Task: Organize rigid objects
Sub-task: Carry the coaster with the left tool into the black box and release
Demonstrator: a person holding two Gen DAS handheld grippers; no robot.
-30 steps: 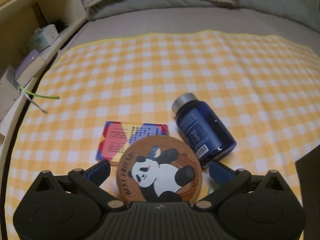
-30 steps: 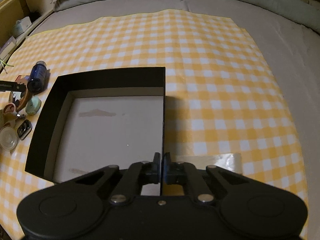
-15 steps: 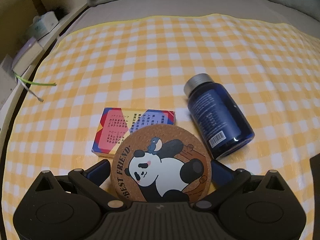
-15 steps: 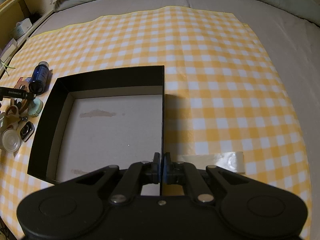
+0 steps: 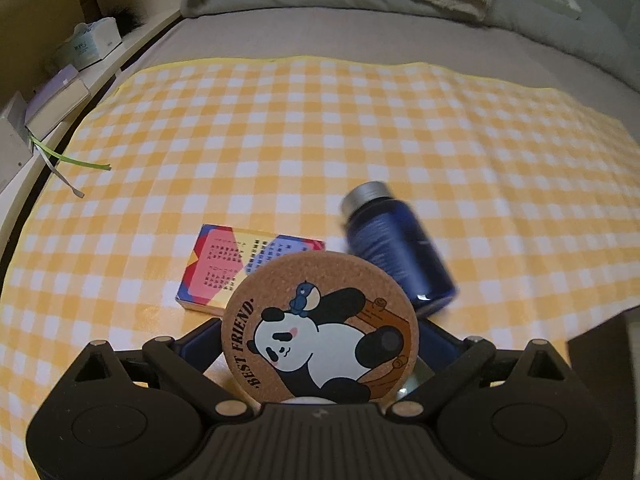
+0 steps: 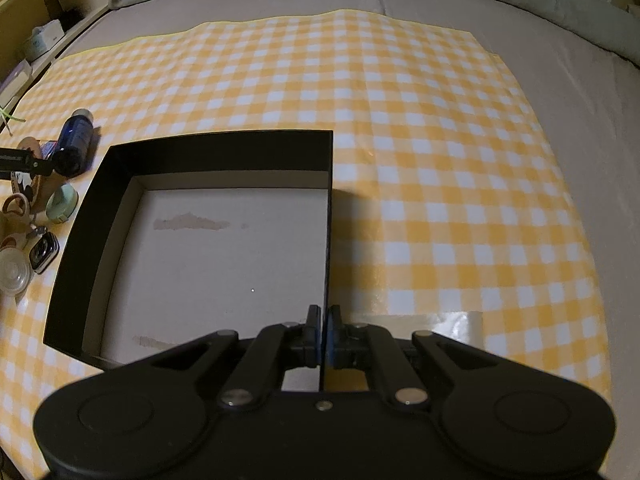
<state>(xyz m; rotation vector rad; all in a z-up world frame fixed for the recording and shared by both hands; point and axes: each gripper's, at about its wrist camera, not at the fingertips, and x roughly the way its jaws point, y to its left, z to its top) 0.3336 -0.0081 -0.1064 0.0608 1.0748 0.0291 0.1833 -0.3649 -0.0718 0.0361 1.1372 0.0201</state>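
A round cork coaster (image 5: 320,324) with a panda print stands between the jaws of my left gripper (image 5: 318,338), which is shut on its two edges. Just beyond it a blue bottle (image 5: 396,248) with a silver cap lies on its side, blurred. A colourful card box (image 5: 240,264) lies flat to the coaster's left. In the right wrist view my right gripper (image 6: 324,332) is shut on the right wall of an open black box (image 6: 216,148), whose pale floor is bare. The bottle (image 6: 76,144) and the left gripper's fingers (image 6: 24,160) show at the far left.
A yellow checked cloth (image 6: 440,160) covers a grey bed. Left of the black box lie a green round tin (image 6: 62,202), a smartwatch (image 6: 44,252) and a clear lid (image 6: 14,276). A tape strip (image 6: 440,320) lies right of the box. Shelves with boxes (image 5: 88,44) line the left edge.
My left gripper has shifted and tilted a little with the coaster in it, so bottle and card box sit differently behind it. The right gripper and the black box have stayed put.
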